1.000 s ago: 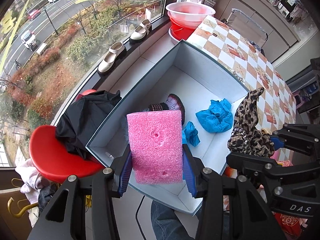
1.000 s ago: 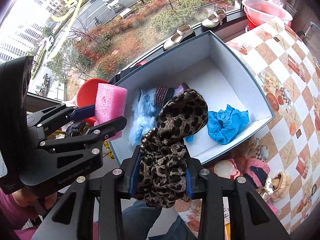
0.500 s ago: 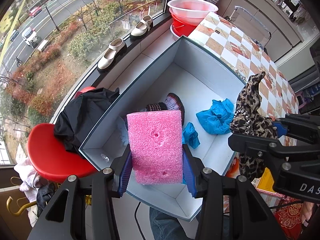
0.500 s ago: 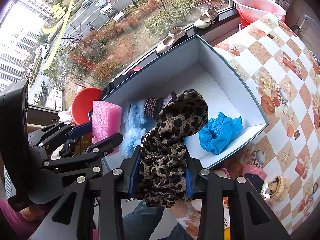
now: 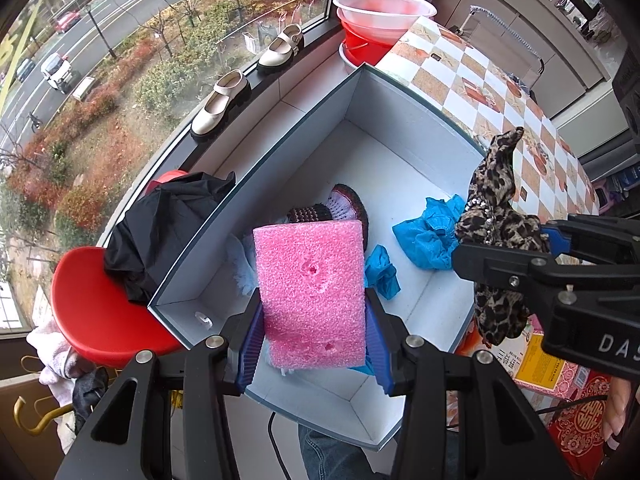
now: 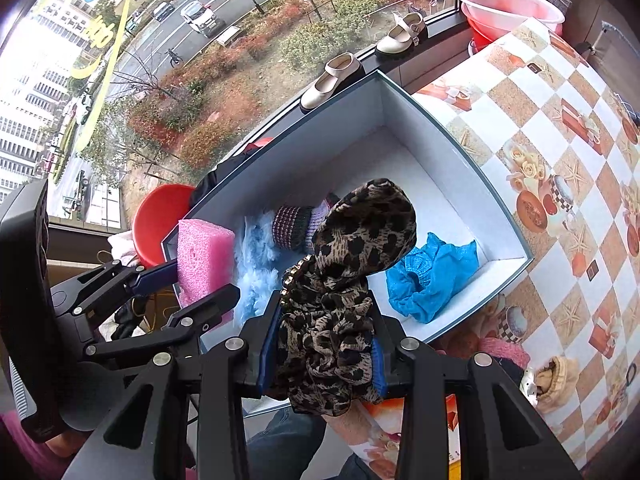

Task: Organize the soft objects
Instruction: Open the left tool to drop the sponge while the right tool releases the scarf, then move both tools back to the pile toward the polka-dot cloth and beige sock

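My left gripper (image 5: 312, 344) is shut on a pink sponge (image 5: 312, 292), held above the near end of an open grey box (image 5: 404, 136). The sponge also shows in the right wrist view (image 6: 202, 256). My right gripper (image 6: 324, 360) is shut on a leopard-print cloth (image 6: 348, 280), held above the box's near right rim; the cloth also shows in the left wrist view (image 5: 496, 220). Inside the box lie a blue crumpled cloth (image 5: 428, 232), a small blue piece (image 5: 382, 270), a knitted striped item (image 5: 340, 208) and a pale blue fluffy item (image 6: 256, 256).
The box rests on a table with a checkered cloth (image 6: 560, 152). A red stool (image 5: 92, 312) with black fabric (image 5: 160, 224) stands left of the box. Two beige shoes (image 5: 220, 100) sit on the windowsill. Red and pink basins (image 5: 380, 20) stand beyond the box. More soft items (image 6: 552, 372) lie on the table.
Both grippers have lifted and drawn back a little with their loads; the box looks slightly farther. The leopard cloth has shifted a bit right in the left wrist view.
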A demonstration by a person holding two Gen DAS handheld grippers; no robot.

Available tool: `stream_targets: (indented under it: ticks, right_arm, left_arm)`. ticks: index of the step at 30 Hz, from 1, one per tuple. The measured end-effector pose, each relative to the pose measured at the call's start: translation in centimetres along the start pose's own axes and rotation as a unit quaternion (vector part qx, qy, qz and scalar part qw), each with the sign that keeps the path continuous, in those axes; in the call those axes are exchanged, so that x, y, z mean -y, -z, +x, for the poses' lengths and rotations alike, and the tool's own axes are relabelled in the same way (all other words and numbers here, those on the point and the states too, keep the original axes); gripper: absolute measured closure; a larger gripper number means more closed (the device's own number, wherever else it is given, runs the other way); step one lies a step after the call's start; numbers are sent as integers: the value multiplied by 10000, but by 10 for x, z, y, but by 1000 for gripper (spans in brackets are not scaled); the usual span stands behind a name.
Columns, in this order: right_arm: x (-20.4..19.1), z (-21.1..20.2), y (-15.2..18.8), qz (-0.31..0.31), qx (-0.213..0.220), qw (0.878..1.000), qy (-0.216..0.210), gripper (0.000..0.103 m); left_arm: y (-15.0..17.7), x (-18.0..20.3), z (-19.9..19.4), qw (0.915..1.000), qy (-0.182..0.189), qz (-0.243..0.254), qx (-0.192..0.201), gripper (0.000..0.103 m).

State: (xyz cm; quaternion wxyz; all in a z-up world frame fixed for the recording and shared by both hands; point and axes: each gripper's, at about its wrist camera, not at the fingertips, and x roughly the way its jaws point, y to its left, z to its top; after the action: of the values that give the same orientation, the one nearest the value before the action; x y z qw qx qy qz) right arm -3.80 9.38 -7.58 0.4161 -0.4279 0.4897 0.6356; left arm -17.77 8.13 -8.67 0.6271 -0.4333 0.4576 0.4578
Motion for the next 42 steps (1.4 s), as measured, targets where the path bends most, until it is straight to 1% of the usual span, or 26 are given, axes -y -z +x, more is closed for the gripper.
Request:
stream_targets:
  ticks: [6,7,8,9,10,12,14,15,16,17,18,20,21,23,27,30,32,35,38,40,42]
  right_arm:
    - [3,2,-8,45,9,10000,39,65]
    - [4,2,-10,46,18,10000,57,65]
    - [5,3,-11,47,22,9999,87,65]
    - [5,3,-12,59,10,9999,107,65]
    - [6,3,-13,86,-5,9999,114,58]
    - [9,2,-15,164,29,9997,162,52]
    - [12,0,-17,224,62,9996,162,43]
    - [14,-2,-18,261,74,9995,140,27]
    - [15,-4,-19,300,98,9994,134,11]
    - [17,-6,-20,331,128,9993,137,5]
    - [19,-9,-19,357,176,9991,130,1]
    - [23,-14,-19,435,268,9986,97,1]
    - [26,-17,-18,506,309,9982,62,1]
    - [33,-22,-17,728,334,9967,-99,1]
    - [51,-35,-11,1221,360,9906,-506,1]
    - [63,-50,-4,1503,454,9853,-679,1]
    - [71,-61,2,1708,513,9809,-782,1]
    - [88,-85,16,2048,705,9712,-989,1]
    - [114,-111,37,2515,883,9580,-1058,1]
    - [135,-125,54,2872,921,9478,-1031,1]
    - [158,-138,74,3242,1002,9350,-1030,1]
  left_arm:
    - [-3,2,1,10000,38,14,50,52]
    - [-4,3,1,10000,30,25,76,49]
    - [-4,4,1,9999,17,38,105,39]
    - [-5,4,1,9999,-17,47,125,33]
    - [-5,5,1,9999,-46,38,142,23]
    - [-6,3,2,9999,95,-38,99,23]
    - [-7,-2,9,9989,385,-221,-117,23]
    - [-8,-4,13,9984,444,-295,-200,23]
    - [-8,-5,14,9983,421,-333,-223,20]
    - [-8,-4,14,9985,359,-338,-216,16]
    - [-8,-4,14,9987,328,-342,-205,14]
    - [-8,-4,14,9980,418,-413,-244,14]
    - [-9,-5,15,9972,499,-457,-327,13]
    - [-11,-4,18,9955,619,-502,-507,6]
    - [-11,6,9,9938,894,-383,-548,5]
    - [-14,15,4,9901,1141,-375,-720,5]
    - [-18,23,0,9884,1227,-331,-833,5]
    - [-24,40,-11,9880,1290,-89,-849,5]
    - [-30,65,-18,9866,1328,329,-891,5]
    - [-34,86,-20,9847,1311,665,-934,5]
    - [-36,109,-20,9820,1277,1006,-961,5]
